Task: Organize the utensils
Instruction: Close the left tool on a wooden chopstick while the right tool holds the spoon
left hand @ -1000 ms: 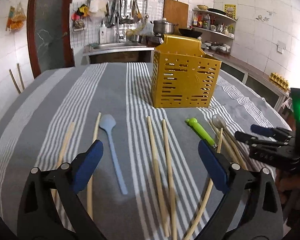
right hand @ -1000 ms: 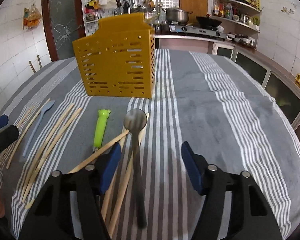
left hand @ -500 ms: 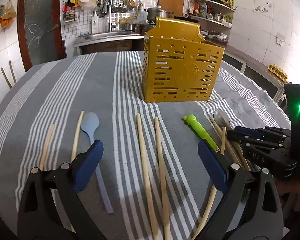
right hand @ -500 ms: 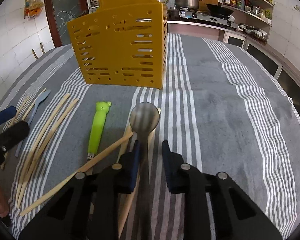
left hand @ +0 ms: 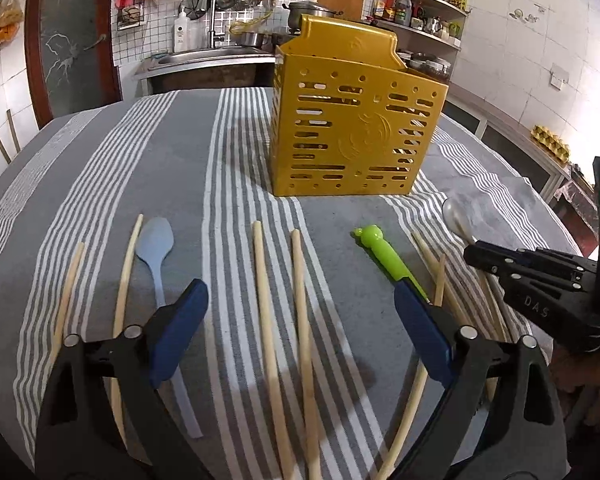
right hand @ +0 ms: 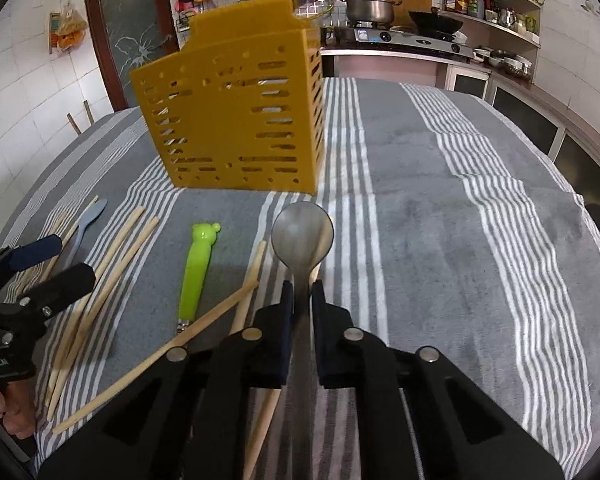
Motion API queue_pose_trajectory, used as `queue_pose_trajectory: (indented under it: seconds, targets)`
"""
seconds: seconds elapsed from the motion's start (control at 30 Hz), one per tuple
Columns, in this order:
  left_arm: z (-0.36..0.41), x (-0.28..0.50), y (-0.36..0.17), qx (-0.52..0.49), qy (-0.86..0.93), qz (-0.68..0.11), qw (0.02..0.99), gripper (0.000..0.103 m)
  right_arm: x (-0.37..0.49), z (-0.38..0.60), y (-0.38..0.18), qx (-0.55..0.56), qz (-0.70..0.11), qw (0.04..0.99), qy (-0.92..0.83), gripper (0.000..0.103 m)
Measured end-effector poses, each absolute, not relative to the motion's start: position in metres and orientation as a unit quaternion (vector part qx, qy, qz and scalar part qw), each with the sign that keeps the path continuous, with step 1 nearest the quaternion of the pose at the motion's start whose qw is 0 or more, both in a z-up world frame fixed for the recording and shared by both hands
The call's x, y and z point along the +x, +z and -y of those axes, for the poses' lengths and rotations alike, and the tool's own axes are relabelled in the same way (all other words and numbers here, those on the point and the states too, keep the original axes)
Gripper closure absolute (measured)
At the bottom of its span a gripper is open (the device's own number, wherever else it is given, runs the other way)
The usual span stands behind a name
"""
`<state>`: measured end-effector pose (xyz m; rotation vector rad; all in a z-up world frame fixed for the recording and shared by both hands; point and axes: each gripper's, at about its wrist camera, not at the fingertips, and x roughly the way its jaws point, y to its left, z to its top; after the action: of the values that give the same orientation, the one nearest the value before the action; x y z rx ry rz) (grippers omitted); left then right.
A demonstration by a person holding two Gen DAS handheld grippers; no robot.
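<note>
My right gripper (right hand: 302,288) is shut on the handle of a metal spoon (right hand: 302,236), both pads pressing it as the jaws finish closing. The spoon's bowl points at the yellow slotted utensil holder (right hand: 236,112) and lies over wooden chopsticks (right hand: 244,300). The left wrist view shows that same gripper (left hand: 476,252) at the right with the spoon (left hand: 454,214). My left gripper (left hand: 300,300) is open, hovering over two loose chopsticks (left hand: 260,280) that lie between its fingers untouched. A green bear-topped utensil (left hand: 384,256) and a pale blue spoon (left hand: 156,244) lie beside them.
More chopsticks (left hand: 70,280) lie at the left on the grey striped tablecloth (left hand: 160,152). The holder (left hand: 356,128) stands upright mid-table. Bare cloth (right hand: 460,220) spreads to the right of the spoon. Kitchen counters, a sink and shelves lie behind the table.
The right gripper's fingers came together onto the spoon handle. The left gripper moved forward toward the holder and slightly lower over the chopsticks, still open.
</note>
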<state>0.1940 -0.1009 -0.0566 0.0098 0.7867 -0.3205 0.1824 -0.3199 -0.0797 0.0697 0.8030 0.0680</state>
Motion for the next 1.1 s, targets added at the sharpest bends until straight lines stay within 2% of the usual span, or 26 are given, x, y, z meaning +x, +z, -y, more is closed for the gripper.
queue_pose_trajectory:
  seconds: [0.17,0.27,0.6,0.63,0.67,0.7,0.8,0.83,1.1]
  targets:
    - [0.110,0.202,-0.064,0.004,-0.168,-0.401,0.901,0.036,0.185,0.329,-0.082,0.041,-0.394,0.918,0.029,0.093]
    - [0.114,0.210,-0.072,0.005,-0.164,-0.417,0.894,0.041,0.185,0.331,-0.084,0.043,-0.394,0.918,0.030,0.093]
    - [0.127,0.238,-0.079,0.028,-0.153,-0.454,0.877,0.042,0.185,0.337,-0.084,0.050,-0.391,0.919,0.034,0.093]
    - [0.127,0.239,-0.080,0.028,-0.155,-0.455,0.876,0.048,0.185,0.337,-0.084,0.051,-0.390,0.919,0.034,0.093]
    - [0.128,0.240,-0.080,0.026,-0.159,-0.457,0.875,0.069,0.186,0.338,-0.084,0.053,-0.390,0.919,0.035,0.093]
    - [0.129,0.242,-0.084,0.021,-0.167,-0.471,0.866,0.079,0.186,0.338,-0.085,0.054,-0.391,0.918,0.035,0.093]
    - [0.131,0.241,-0.088,0.030,-0.164,-0.466,0.869,0.096,0.187,0.339,-0.087,0.054,-0.394,0.917,0.037,0.093]
    - [0.131,0.241,-0.089,0.029,-0.165,-0.466,0.869,0.099,0.187,0.338,-0.087,0.053,-0.394,0.917,0.038,0.093]
    - [0.128,0.243,-0.088,0.017,-0.172,-0.471,0.865,0.099,0.192,0.336,-0.091,0.048,-0.407,0.911,0.035,0.092]
